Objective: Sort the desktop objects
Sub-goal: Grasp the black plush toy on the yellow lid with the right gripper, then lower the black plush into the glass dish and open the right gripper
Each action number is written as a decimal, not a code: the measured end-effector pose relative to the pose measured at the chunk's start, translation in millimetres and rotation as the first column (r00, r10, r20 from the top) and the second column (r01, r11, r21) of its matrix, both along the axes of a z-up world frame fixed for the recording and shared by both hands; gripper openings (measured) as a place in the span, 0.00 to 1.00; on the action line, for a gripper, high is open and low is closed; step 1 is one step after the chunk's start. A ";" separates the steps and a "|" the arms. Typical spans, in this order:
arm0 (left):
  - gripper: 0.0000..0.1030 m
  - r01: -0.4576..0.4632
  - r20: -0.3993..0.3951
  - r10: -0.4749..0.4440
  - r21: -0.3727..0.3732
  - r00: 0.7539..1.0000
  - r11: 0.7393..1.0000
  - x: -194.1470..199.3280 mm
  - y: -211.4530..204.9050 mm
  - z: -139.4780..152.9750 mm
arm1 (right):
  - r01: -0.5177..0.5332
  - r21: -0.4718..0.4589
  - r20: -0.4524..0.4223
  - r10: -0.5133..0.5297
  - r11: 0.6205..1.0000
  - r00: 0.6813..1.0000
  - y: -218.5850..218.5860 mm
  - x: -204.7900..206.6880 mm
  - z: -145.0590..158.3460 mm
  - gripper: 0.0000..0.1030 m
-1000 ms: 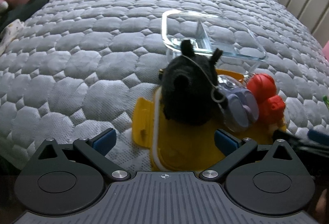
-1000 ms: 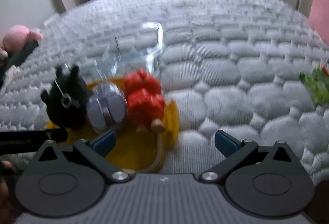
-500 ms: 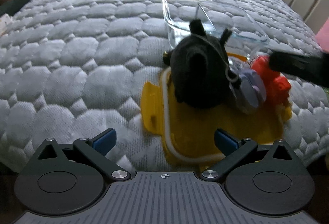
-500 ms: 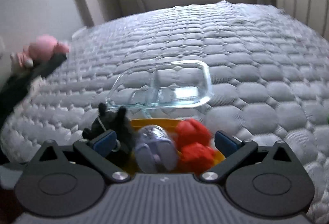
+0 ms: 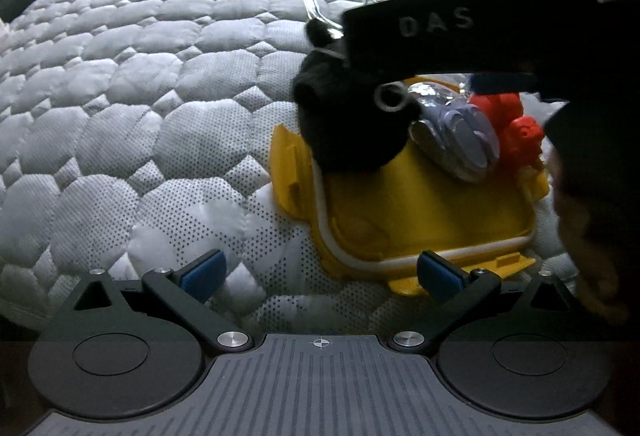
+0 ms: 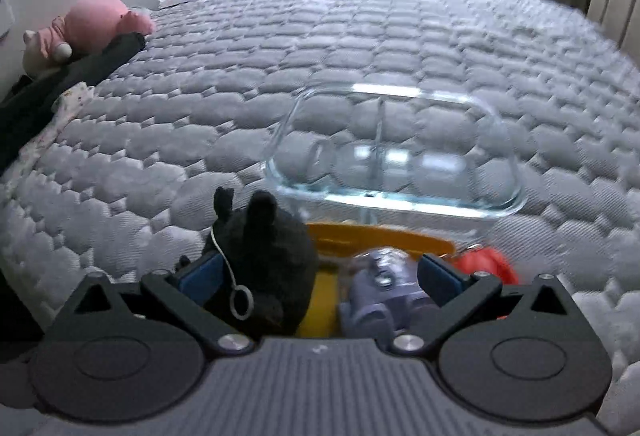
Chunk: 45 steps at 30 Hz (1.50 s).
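- Left gripper [image 5: 318, 272]: fingers spread wide, nothing between them. It hangs low at the near edge of the yellow lid, apparently kept back so the other tool has room.
- Yellow lid [image 5: 420, 211]: lies flat on the quilted bed cover [image 5: 140, 95], inner face up, white seal strip showing. It serves as a tray for the three toys, which sit together on its far half.
- Right gripper [image 6: 320, 272]: jaws apart, lowered over the toys. In its own view one blue pad [image 6: 198, 276] lies just left of the black plush and the other between the purple toy and the red toy, so the spread seems to bracket two of them. Nothing is pinched yet; which it will take cannot be told.
- Black plush [image 5: 344, 123]: ears up, thin cord with a ring hanging down its side. It stands on the lid's far left corner, touching the purple toy.
- Purple toy [image 5: 460, 131]: part clear, part lilac, lying on its side between its neighbours.
- Red toy [image 5: 516, 123]: at the lid's right edge, partly hidden by the right tool.
- Glass container [image 6: 396, 151]: clear and divided, nothing inside, just beyond the lid; likely the sorting destination.
- Pink plush [image 6: 88, 31]: well apart at the bed's far left, beside dark fabric.
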State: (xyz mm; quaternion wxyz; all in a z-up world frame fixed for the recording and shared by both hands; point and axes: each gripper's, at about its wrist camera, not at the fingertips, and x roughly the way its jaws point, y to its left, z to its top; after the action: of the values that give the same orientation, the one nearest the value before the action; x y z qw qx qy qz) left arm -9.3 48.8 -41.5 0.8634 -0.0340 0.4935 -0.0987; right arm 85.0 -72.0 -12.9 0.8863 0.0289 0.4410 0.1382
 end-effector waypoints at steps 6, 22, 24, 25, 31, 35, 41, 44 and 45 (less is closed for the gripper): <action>1.00 -0.006 -0.001 0.006 -0.024 1.000 1.000 1.2 3.9 0.1 | -0.037 0.072 0.002 0.037 0.997 0.999 0.4 -5.2 5.4 0.57; 1.00 -0.028 -0.029 0.026 -0.051 0.999 0.998 7.2 5.3 -4.0 | -0.043 0.079 0.026 0.041 0.996 0.999 -21.3 -5.0 28.1 0.14; 1.00 -0.027 -0.029 0.026 -0.048 0.999 0.998 7.8 4.7 -4.4 | -0.073 0.035 0.051 0.071 0.997 0.996 -14.5 -7.9 26.4 0.59; 1.00 -0.027 -0.029 0.025 -0.047 0.999 0.999 8.0 4.5 -4.6 | -0.094 0.025 0.071 0.092 0.995 0.993 -10.8 -9.7 25.9 0.67; 1.00 -0.020 -0.028 0.018 -0.038 0.999 0.999 8.9 3.2 -5.7 | -0.197 0.025 0.049 0.195 0.980 0.979 12.7 -4.2 13.1 0.81; 1.00 -0.004 -0.023 0.004 -0.037 1.000 0.999 7.7 3.9 -6.0 | -0.174 0.072 -0.018 0.176 0.982 0.984 11.8 5.6 -1.4 0.61; 1.00 -0.006 -0.029 0.003 -0.110 1.000 0.994 10.5 13.6 -2.6 | -0.100 0.279 -0.001 0.104 0.955 0.995 -34.1 11.5 41.7 0.59; 1.00 -0.024 -0.041 0.018 -0.167 0.999 0.986 16.1 19.3 -1.2 | -0.045 0.296 0.035 0.037 0.954 0.999 -52.8 29.3 68.8 0.60; 1.00 -0.030 -0.044 0.022 -0.177 0.999 0.984 17.8 20.6 -0.7 | -0.029 0.277 0.043 0.018 0.960 0.999 -53.9 38.3 74.2 0.60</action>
State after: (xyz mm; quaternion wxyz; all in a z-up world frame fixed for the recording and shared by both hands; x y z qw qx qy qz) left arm 8.5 69.4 -42.2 0.8477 -0.1192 0.5002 -0.1302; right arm 123.3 -126.0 61.3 0.8804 0.1448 0.3999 0.2098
